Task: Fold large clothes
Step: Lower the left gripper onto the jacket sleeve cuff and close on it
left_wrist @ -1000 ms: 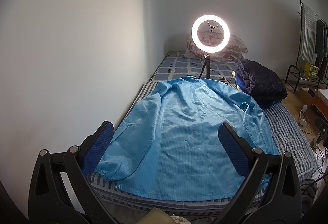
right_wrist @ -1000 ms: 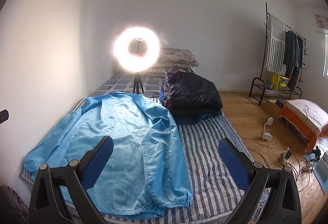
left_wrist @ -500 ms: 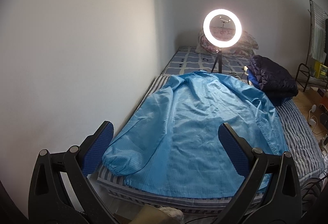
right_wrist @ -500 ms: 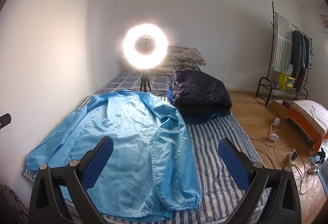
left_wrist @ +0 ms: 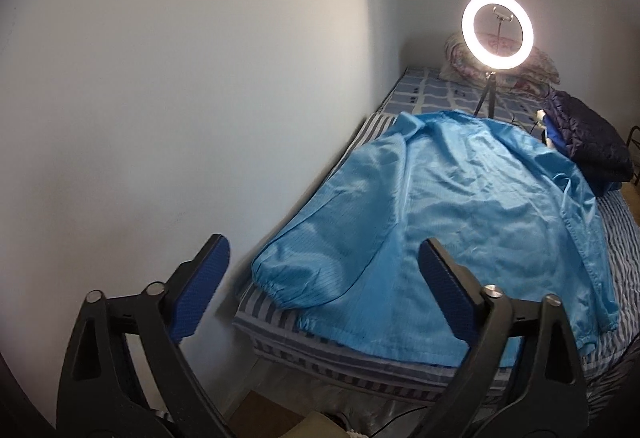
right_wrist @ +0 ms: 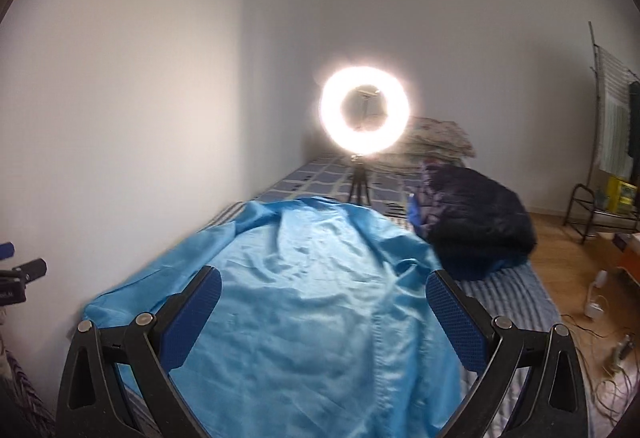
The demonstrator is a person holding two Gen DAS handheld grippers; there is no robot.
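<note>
In the left wrist view, the left hand-held gripper is hanging above the near end of the bed, its jaws wide apart but closing, with nothing between them. The light blue jacket is lying spread flat on the striped bedding, one sleeve toward the wall. A ring light is glowing beyond it, beside a dark quilted jacket. In the right wrist view, the right hand-held gripper is hovering over the jacket, jaws apart and empty.
</note>
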